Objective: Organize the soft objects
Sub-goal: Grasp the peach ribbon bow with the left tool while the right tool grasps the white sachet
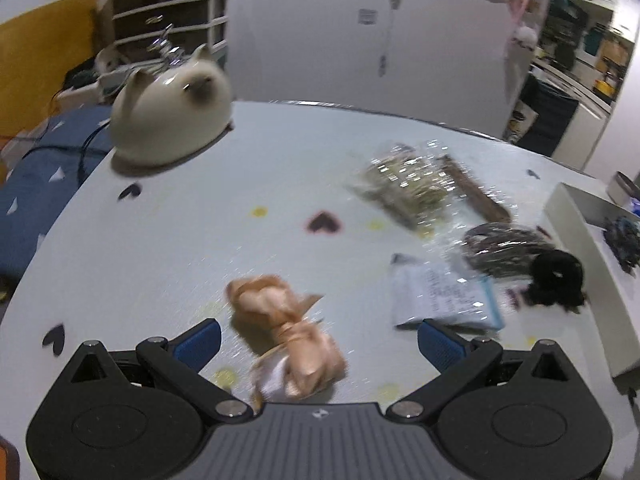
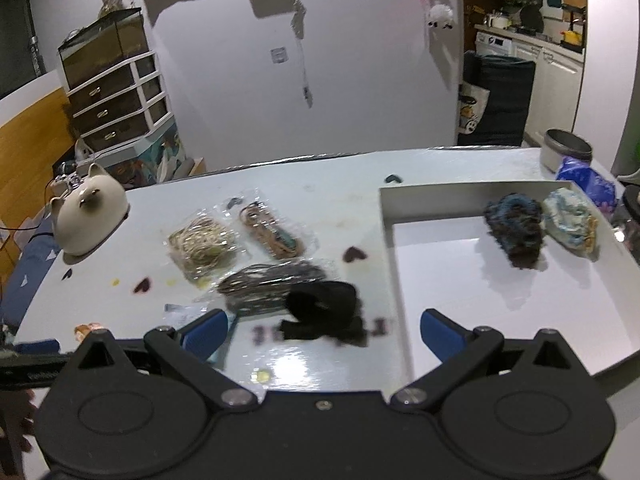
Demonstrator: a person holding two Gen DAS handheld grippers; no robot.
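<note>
Left wrist view: left gripper, wide open and empty, frames the peach bundle at lower centre; closing comes next. Right gripper, equally spread, frames the black scrunchie beside the tray.

left gripper jaws spread, right gripper likewise

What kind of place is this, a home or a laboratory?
Most likely a home. Beyond the table there is a kitchen counter with pots, a chest of drawers with a glass tank on top, and a cat-shaped ornament.
</note>
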